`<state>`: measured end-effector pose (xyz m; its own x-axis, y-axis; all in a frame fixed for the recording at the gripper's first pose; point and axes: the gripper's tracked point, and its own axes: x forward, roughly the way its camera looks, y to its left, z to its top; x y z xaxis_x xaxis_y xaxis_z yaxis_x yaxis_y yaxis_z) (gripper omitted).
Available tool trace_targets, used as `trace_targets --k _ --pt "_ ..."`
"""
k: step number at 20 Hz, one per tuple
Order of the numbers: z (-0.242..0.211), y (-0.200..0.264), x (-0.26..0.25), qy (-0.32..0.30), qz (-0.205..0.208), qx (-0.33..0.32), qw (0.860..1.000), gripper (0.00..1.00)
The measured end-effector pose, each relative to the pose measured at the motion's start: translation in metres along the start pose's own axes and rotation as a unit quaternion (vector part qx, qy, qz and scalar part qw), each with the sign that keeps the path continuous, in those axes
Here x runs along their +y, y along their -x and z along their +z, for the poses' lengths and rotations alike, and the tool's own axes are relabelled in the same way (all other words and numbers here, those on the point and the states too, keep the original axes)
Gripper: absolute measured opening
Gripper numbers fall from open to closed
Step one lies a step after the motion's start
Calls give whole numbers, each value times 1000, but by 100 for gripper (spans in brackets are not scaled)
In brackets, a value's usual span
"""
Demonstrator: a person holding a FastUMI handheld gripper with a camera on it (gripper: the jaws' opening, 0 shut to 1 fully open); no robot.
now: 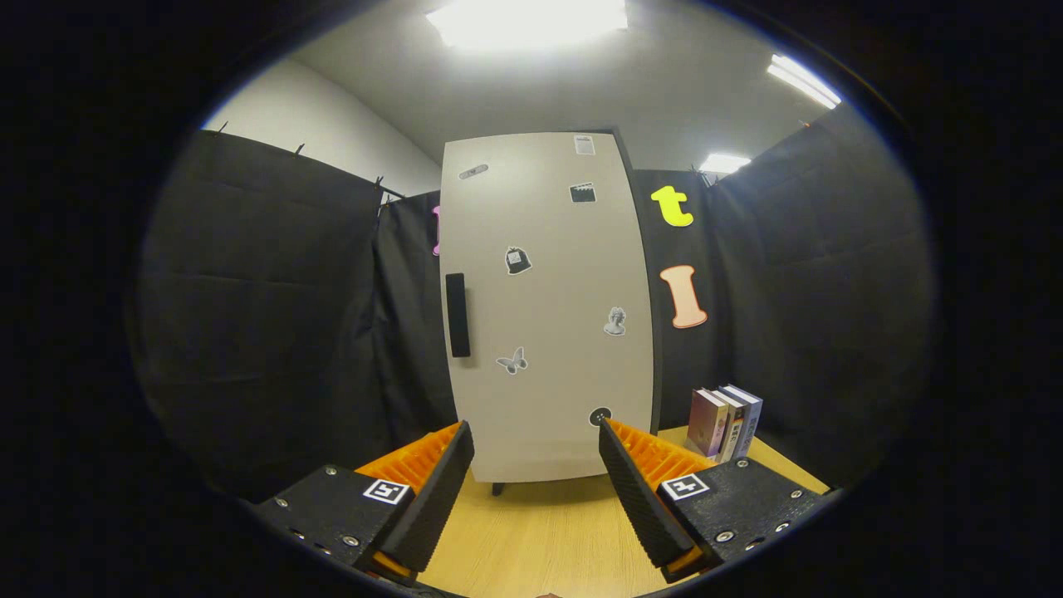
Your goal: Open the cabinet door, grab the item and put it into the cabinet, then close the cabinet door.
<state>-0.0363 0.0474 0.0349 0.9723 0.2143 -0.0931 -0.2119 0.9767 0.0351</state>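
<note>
Nothing of the task looks done yet: the cabinet door (548, 307) is flat shut, so opening it, fetching the item, stowing it and closing up all remain. The gripper (536, 465) hangs above the wooden surface (540, 540) with its fingers spread wide apart and nothing between them.

The cabinet stands dead ahead at 12 o'clock, beyond the fingers, resting on the surface. Its door is a pale, plain panel dotted with small stickers (a butterfly and a bust among them), and a dark vertical handle (458, 315) sits on its left side, at about 11 o'clock from the fingers. That handle is the likely place to pull.

At 2 o'clock, just right of the cabinet, a few books (724, 422) stand upright in a row on the surface. They are probably the item to put away, though no other candidate can be ruled out from here.
</note>
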Motion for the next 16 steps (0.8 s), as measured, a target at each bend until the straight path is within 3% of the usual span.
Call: trace_targets --k 16 --pt "14 -12 6 -1 -3 -10 1000 94"
